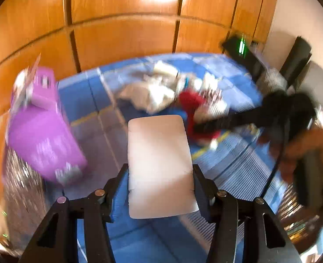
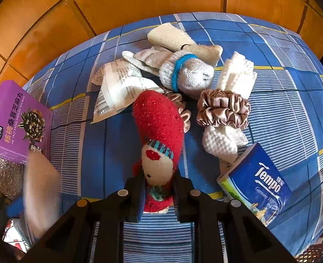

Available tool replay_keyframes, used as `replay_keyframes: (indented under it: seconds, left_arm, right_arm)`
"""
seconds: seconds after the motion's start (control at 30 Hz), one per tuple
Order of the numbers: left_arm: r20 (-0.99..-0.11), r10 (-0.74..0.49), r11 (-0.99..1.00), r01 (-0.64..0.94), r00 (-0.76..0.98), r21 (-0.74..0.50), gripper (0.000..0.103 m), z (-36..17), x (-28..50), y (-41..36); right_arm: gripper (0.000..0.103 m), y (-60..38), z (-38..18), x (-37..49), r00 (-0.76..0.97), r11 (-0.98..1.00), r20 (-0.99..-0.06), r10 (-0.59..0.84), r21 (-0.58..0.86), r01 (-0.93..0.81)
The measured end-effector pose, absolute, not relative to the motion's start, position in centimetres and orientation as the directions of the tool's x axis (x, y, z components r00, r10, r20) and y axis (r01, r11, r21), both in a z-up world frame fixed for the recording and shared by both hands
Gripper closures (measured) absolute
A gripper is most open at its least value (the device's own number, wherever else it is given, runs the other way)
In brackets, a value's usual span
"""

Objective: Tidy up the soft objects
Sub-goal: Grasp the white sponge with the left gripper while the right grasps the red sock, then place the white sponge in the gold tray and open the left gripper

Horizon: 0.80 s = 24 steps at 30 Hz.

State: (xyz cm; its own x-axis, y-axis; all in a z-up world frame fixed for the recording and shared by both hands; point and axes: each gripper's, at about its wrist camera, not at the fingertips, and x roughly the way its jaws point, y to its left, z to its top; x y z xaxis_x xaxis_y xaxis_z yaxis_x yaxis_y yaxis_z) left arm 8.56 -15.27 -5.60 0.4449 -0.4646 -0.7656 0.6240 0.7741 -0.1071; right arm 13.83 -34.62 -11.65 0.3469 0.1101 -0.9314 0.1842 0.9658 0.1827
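Observation:
My left gripper (image 1: 160, 175) is shut on a pale flat rectangular pad (image 1: 159, 160) and holds it above the blue checked cloth (image 1: 84, 96); that view is blurred. My right gripper (image 2: 159, 186) is shut on a red fuzzy sock with a face (image 2: 159, 131) lying on the cloth (image 2: 282, 109). Behind it lie a grey knitted sock with a blue band (image 2: 183, 72), a beige cloth (image 2: 179, 39), white waffle towels (image 2: 236, 76), a satin scrunchie (image 2: 223, 108) and a printed white packet (image 2: 119, 87). The red sock (image 1: 192, 103) and the right gripper (image 1: 238, 120) show in the left view.
A purple box (image 2: 14, 120) stands at the left edge of the cloth; it also shows in the left wrist view (image 1: 38, 127). A blue Tempo tissue pack (image 2: 255, 184) lies at the right. Wooden panels (image 2: 139, 0) rise behind. A silver embossed surface (image 2: 5, 177) lies lower left.

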Motion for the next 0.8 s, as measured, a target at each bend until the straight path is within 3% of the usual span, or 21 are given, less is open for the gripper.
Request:
replay_keyframes:
  seconds: [0.23,0.37,0.57,0.8]
  left_arm:
    - [-0.717,-0.503,0.798,0.578,0.483,-0.17,0.048,1.2,15.2,-17.1]
    - [-0.686,-0.448,0.86,0.485,0.573,-0.157,0.047,4.9,20.3,-15.5]
    - [-0.651,-0.279,0.957,0.258,0.706,-0.131,0.047,8.1,24.6,-6.0]
    - [-0.655,-0.081,0.992,-0.006,0.751,-0.13,0.047,6.7,22.7,7.6]
  right_arm:
    - [0.083,-34.2,-11.6,14.1,0.348,0.973,-0.933,0.095,0.161,0.167]
    - [0.082,-33.8,-11.8,14.4,0.351,0.977,-0.933,0.081,0.144,0.156]
    - [0.081,-33.4,-11.8,14.7,0.353,0.984,-0.934,0.059,0.115,0.139]
    - [0.081,-33.0,-11.7,14.7,0.36,0.989,-0.932,0.035,0.084,0.122]
